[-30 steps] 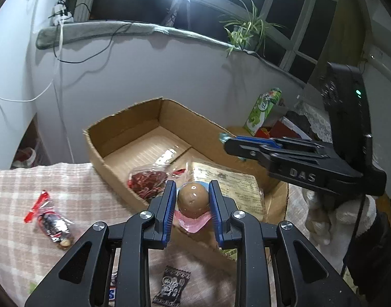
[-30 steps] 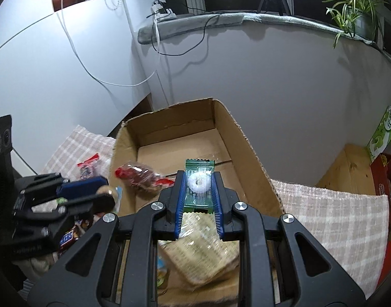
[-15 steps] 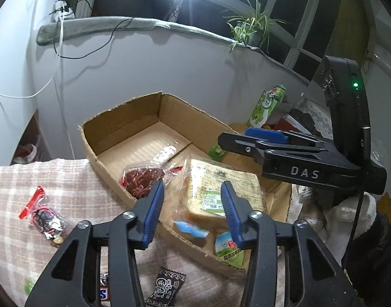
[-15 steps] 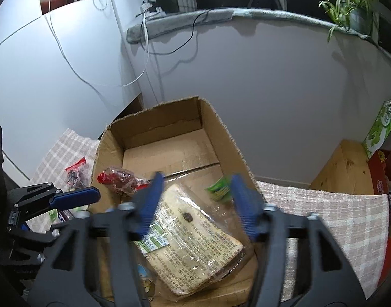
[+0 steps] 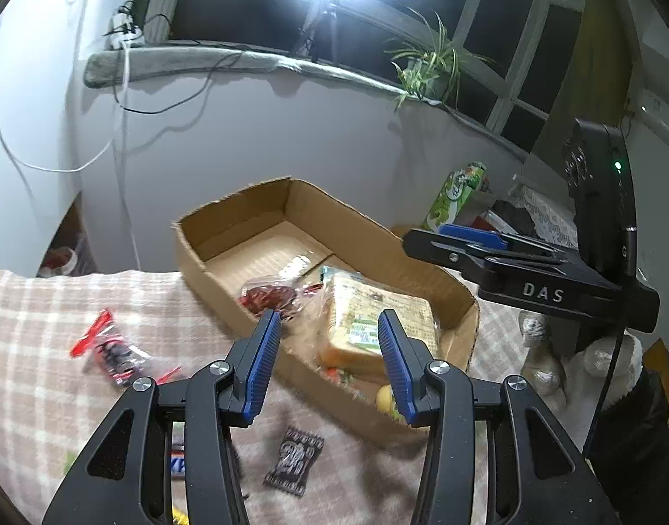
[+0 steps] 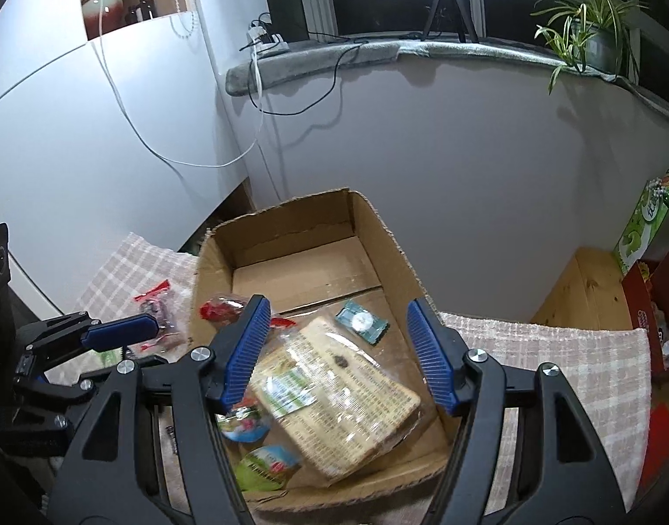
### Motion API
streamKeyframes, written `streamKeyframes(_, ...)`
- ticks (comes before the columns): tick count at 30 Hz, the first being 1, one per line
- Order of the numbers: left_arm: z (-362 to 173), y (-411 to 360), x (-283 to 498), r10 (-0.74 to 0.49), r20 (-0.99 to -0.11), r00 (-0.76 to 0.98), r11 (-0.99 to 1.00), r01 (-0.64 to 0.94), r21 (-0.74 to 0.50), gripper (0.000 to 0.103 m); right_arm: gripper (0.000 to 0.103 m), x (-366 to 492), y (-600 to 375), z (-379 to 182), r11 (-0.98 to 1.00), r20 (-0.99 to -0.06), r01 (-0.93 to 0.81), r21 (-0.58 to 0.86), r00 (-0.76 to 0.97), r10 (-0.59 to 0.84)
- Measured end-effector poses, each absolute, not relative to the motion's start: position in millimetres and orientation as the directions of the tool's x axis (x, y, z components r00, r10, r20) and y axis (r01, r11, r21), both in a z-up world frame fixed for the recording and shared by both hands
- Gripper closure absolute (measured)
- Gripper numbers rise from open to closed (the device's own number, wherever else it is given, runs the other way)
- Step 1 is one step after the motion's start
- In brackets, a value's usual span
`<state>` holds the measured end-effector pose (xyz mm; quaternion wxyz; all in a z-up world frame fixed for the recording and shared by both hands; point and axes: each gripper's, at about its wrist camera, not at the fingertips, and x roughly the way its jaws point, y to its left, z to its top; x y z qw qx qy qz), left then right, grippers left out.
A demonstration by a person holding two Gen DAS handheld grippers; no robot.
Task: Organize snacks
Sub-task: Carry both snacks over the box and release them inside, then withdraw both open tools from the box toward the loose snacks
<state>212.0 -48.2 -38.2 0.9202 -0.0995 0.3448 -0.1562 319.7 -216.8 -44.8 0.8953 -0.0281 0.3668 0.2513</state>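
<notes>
Inside 1 cardboard box (image 6: 380, 236): 5 snack packets (image 6: 334, 389)

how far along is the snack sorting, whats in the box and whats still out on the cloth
Partly done. The cardboard box already holds the bread pack, a red packet and the small green candy. Nothing is in hand: left gripper and right gripper are both open and empty. Still out on the cloth: the red-ended packet and the dark wrapper.
</notes>
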Motion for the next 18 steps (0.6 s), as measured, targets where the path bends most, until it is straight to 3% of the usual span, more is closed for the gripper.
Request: streamKeyframes(18, -41, 38, 145, -0.238, -0.613, 0.753, 0.951, 0.052, -0.306, 0.058, 0.035, 227, -177, -31, 0.793, -0.645, -0.583, 0.176, 0.54, 0.54)
